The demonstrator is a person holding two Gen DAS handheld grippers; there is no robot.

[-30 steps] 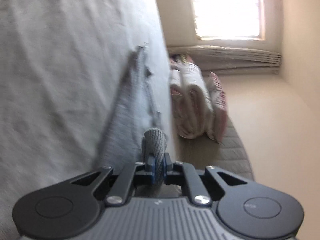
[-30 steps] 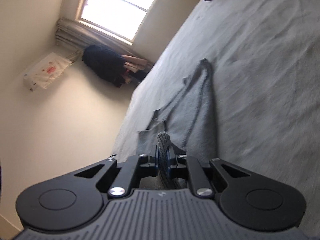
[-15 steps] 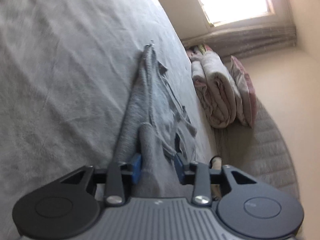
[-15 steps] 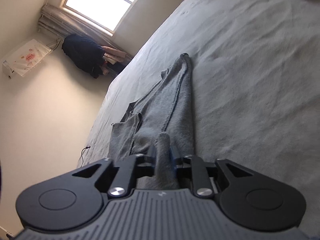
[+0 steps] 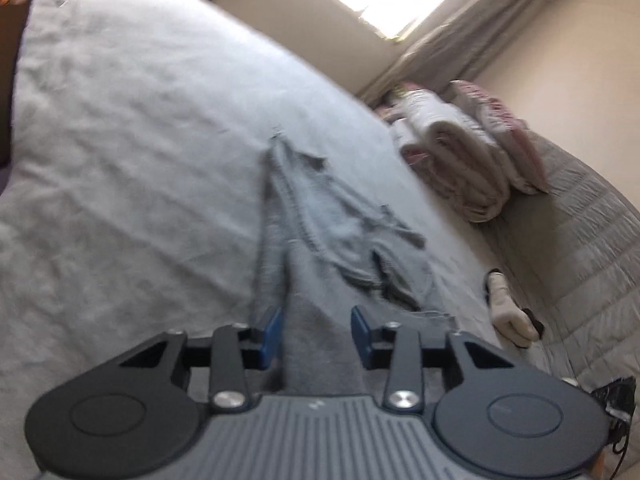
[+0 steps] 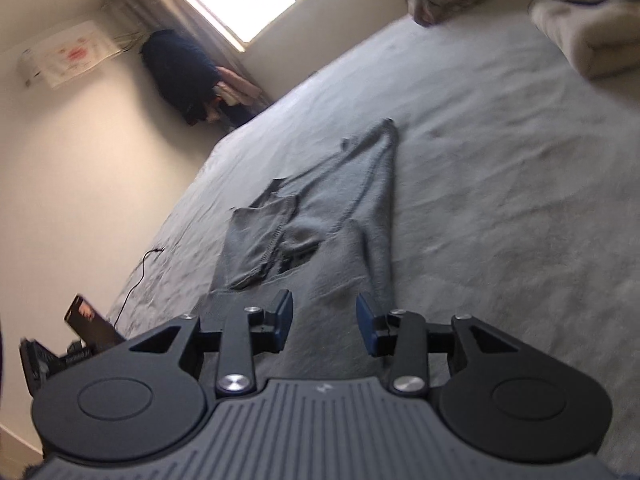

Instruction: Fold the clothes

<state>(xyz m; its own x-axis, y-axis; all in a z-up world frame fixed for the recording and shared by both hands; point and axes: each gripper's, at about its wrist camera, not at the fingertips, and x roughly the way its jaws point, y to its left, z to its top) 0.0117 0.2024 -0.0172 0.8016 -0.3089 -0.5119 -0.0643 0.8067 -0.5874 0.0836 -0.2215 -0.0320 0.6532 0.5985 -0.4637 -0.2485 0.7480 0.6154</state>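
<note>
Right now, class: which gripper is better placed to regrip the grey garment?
Likely left: the left gripper, jaws closing, straddles a raised garment fold; the right gripper, jaws opening, has only flat cloth between them.

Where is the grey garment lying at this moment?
In both wrist views the grey garment lies stretched out on the grey bedsheet, running away from the grippers toward the window wall, with its near end between the spread blue pads.

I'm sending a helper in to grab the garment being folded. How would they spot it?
Look at the big bed with the grey sheet. In its middle lies a darker grey knit garment, folded into a long narrow strip. It is the only clothing lying flat there; the pink-white bedding rolls are beside the bed.
</note>
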